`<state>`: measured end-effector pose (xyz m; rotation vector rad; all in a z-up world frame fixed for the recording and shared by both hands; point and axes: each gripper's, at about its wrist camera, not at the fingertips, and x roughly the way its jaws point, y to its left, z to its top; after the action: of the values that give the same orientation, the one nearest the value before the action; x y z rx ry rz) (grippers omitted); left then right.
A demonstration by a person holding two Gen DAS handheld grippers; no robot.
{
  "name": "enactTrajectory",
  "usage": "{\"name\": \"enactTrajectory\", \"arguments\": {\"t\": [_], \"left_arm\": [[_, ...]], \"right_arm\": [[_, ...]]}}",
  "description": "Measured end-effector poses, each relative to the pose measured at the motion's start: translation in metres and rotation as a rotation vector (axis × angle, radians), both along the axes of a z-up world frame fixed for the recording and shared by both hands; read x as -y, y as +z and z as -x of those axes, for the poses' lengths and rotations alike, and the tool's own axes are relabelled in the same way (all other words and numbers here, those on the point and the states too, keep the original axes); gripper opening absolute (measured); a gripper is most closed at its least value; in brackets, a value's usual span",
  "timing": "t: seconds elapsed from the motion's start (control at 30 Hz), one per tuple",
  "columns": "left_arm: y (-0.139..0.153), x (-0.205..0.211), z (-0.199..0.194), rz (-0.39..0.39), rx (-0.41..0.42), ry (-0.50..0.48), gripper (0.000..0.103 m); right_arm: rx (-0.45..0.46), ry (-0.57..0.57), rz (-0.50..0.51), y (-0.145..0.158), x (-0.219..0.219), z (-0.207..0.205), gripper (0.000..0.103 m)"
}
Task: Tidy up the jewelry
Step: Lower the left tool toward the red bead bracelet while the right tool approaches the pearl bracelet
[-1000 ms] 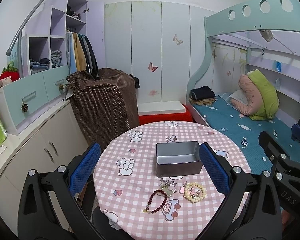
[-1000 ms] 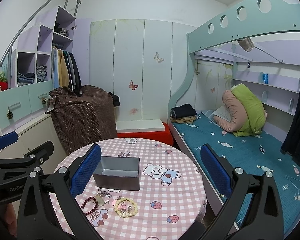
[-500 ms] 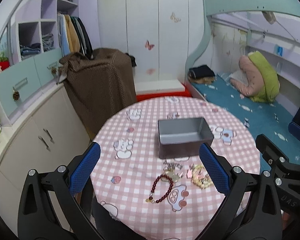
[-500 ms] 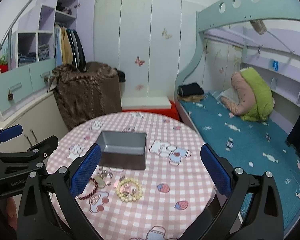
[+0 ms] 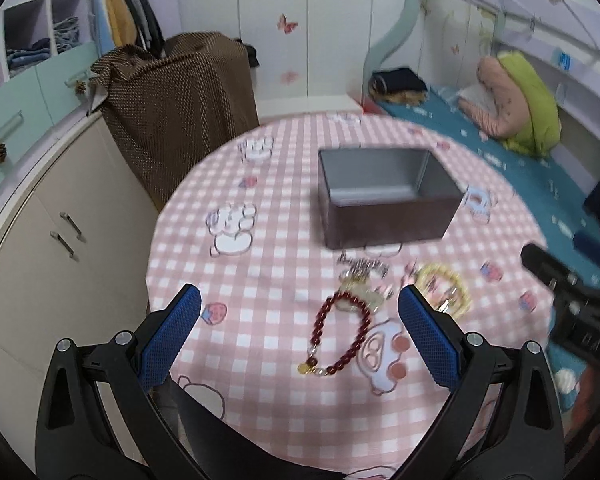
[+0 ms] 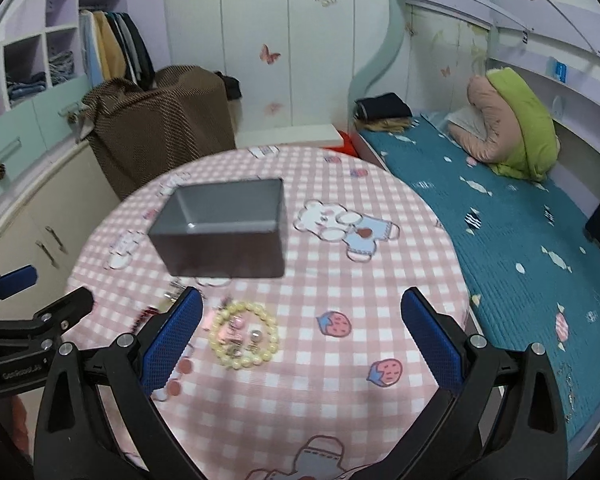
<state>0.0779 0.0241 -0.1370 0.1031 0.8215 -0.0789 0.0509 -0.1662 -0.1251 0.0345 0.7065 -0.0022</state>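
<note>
An open grey metal box (image 5: pixel 384 196) (image 6: pixel 224 226) stands empty on the round pink-checked table (image 5: pixel 276 280) (image 6: pixel 400 280). In front of it lie a dark red bead bracelet (image 5: pixel 340 336), a silver chain piece (image 5: pixel 362 268) and a cream bead bracelet (image 5: pixel 446 290) (image 6: pixel 244 334) with small charms inside its ring. My left gripper (image 5: pixel 298 336) hovers open above the red bracelet. My right gripper (image 6: pixel 300 338) is open too, just right of the cream bracelet. Each gripper shows at the other view's edge.
White cabinets (image 5: pixel 40 240) run along the left and a brown-covered piece (image 5: pixel 180 108) stands behind the table. A bed with a teal cover (image 6: pixel 500 220) lies close on the right. The table's edge curves near both grippers.
Both grippers have moved forward and tilted down over the table, so the box and jewelry appear larger and nearer. Nothing on the table has shifted.
</note>
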Motion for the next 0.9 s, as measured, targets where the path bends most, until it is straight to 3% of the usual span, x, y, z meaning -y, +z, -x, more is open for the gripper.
{"name": "enactTrajectory", "arguments": {"t": [0.1,0.27,0.5,0.73,0.77,0.9], "left_arm": [[-0.022,0.005,-0.003,-0.061,-0.022,-0.02,0.098],[-0.051,0.007,-0.011,-0.071,-0.075,-0.059,0.098],[-0.065,0.015,-0.015,-0.119,-0.066,-0.11,0.098],[-0.082,0.023,-0.02,-0.141,-0.075,-0.147,0.097],[-0.082,0.022,-0.02,-0.132,-0.068,-0.148,0.094],[-0.083,0.016,-0.021,-0.007,-0.08,-0.212,0.058]], "right_arm": [[-0.024,0.005,0.04,-0.016,-0.001,-0.005,0.096],[-0.069,0.009,0.066,-0.038,-0.003,-0.012,0.096],[-0.126,0.003,0.054,-0.06,-0.002,-0.02,0.096],[-0.106,-0.011,0.079,-0.063,0.001,-0.023,0.096],[-0.102,-0.009,0.08,-0.063,0.001,-0.023,0.096],[-0.081,-0.007,0.089,-0.061,0.0,-0.024,0.096]]}}
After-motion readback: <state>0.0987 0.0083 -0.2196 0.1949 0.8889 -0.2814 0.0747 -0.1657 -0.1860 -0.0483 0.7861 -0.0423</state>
